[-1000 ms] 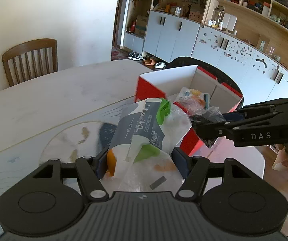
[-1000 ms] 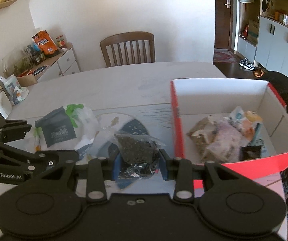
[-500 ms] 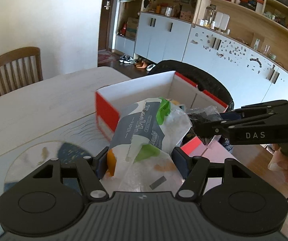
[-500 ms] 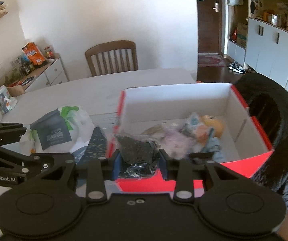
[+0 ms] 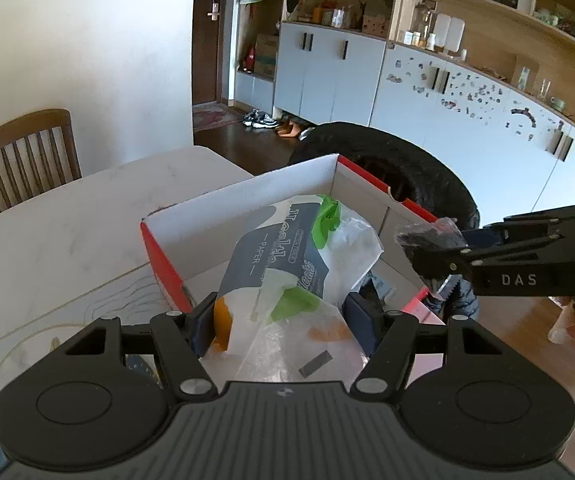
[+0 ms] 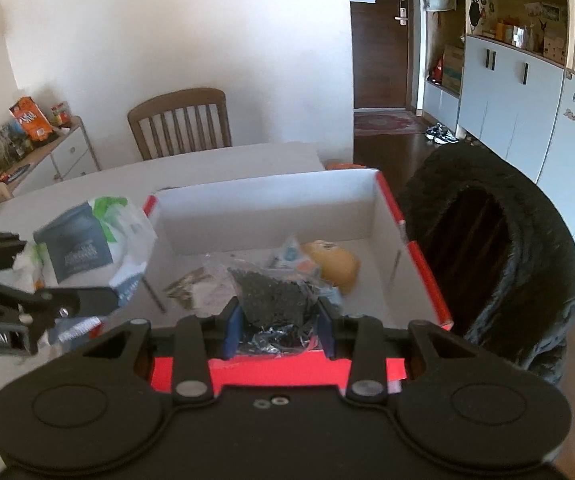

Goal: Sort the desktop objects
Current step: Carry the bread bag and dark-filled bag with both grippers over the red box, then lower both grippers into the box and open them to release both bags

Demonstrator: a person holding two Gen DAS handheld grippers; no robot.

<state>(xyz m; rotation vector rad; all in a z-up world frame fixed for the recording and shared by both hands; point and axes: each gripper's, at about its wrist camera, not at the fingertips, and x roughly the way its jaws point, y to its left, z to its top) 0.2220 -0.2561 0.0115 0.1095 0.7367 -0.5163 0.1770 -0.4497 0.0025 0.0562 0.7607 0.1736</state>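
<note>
Tissue pack, seemingly long axis upright, clamped in left tool; right tool grips dark packet.

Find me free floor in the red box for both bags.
Bare floor in the red box runs along the far white wall and the right wall. The middle and near part is crowded: yellow packet and wrappers. Left claw holds the tissue pack, right claw the dark bag.
</note>
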